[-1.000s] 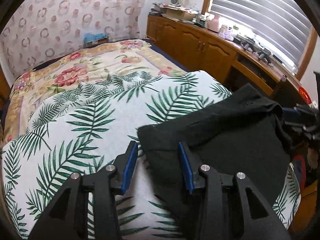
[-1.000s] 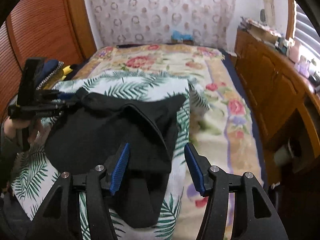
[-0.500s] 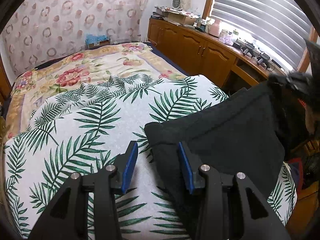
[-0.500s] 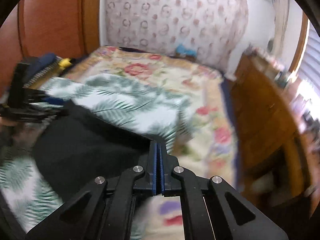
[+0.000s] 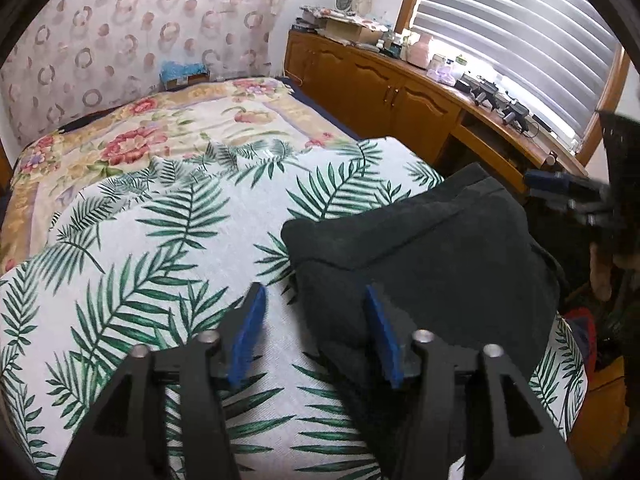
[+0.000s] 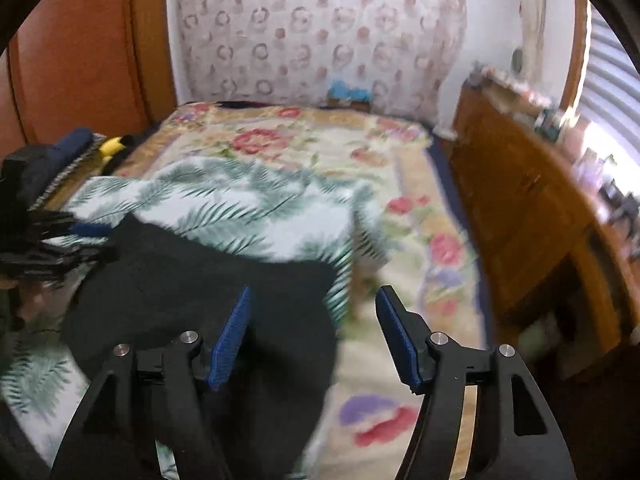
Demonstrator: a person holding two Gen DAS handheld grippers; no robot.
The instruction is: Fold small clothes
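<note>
Left hand-held gripper (image 5: 314, 328): jaws apart, just been opening; blue pads clear of the cloth, garment's near-left edge lies between them.
Garment (image 5: 420, 256): black, folded over, lying on the leaf-print sheet (image 5: 160, 248), right of centre.
Bed (image 5: 132, 136): floral cover beyond the sheet.
Right hand-held gripper (image 5: 568, 196): blurred at the far right edge, beside the garment's far corner.
Cabinets (image 5: 380, 84): wooden, cluttered top, under the blinds (image 5: 516, 28).

Palm-print sheet (image 5: 168, 240), floral blanket (image 5: 132, 136), wood cabinets (image 5: 384, 92), blinds (image 5: 520, 32)
</note>
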